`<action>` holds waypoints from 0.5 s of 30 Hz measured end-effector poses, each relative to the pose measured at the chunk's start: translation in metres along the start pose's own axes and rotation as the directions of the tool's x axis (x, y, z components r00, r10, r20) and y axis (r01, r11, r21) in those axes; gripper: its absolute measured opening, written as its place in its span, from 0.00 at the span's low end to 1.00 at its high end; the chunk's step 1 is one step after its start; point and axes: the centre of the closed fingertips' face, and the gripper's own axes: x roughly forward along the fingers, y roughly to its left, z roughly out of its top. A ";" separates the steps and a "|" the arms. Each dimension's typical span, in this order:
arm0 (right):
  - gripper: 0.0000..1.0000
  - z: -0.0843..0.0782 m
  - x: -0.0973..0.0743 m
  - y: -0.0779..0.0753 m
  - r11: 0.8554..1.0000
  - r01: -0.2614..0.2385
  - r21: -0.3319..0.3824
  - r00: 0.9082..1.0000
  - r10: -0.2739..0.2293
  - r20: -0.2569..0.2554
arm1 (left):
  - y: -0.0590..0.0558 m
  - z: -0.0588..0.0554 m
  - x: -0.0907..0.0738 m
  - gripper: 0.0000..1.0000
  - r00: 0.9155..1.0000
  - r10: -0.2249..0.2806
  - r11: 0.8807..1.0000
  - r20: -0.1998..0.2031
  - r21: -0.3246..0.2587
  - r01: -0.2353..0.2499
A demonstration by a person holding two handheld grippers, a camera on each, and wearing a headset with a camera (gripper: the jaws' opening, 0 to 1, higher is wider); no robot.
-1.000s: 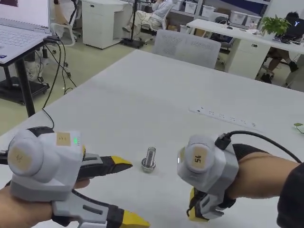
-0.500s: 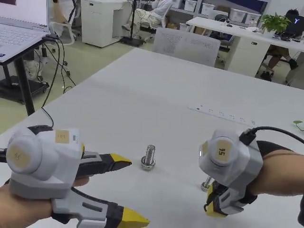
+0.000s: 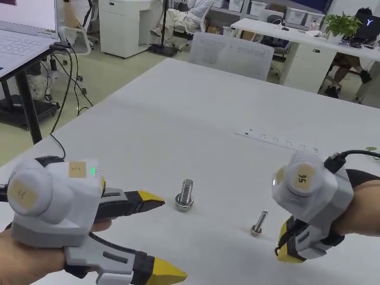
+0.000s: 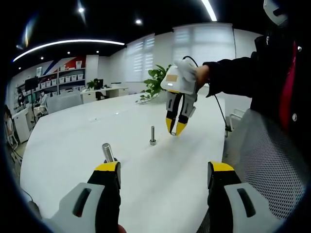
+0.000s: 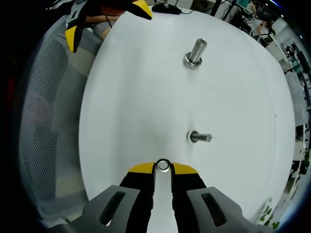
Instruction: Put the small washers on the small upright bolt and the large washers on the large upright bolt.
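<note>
Shifted hand-held gripper point(image 3: 290, 255) beside small bolt point(image 3: 259, 223)

Table top point(image 3: 196, 119): white, matt, smooth; soft, diffuse reflections.
Large bolt point(image 3: 185, 195): bright silvery metal, glossy; shank ribbed by its thread.
Small bolt point(image 3: 259, 222): same silvery metal, thread too fine to make out.
Washer point(image 5: 163, 166), pinched in the right gripper point(image 5: 163, 170): polished metal ring, catches the light.
Left gripper point(image 4: 164, 167) and right gripper: pale grey matt plastic housings, black matt jaws, smooth satin yellow tips.
Chair back point(image 5: 53, 111): grey woven mesh, open and rough-textured.
</note>
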 end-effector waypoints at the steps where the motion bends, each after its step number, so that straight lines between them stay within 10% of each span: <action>1: 0.13 -0.001 -0.001 -0.002 1.000 0.003 0.002 1.000 -0.003 0.000 | 0.000 0.000 0.000 0.72 1.000 0.000 1.000 -0.001 0.000 0.000; 15: 0.13 0.001 -0.021 -0.030 0.999 0.053 -0.012 0.998 -0.053 0.015 | 0.000 -0.002 0.002 0.72 1.000 -0.002 1.000 -0.013 0.000 0.002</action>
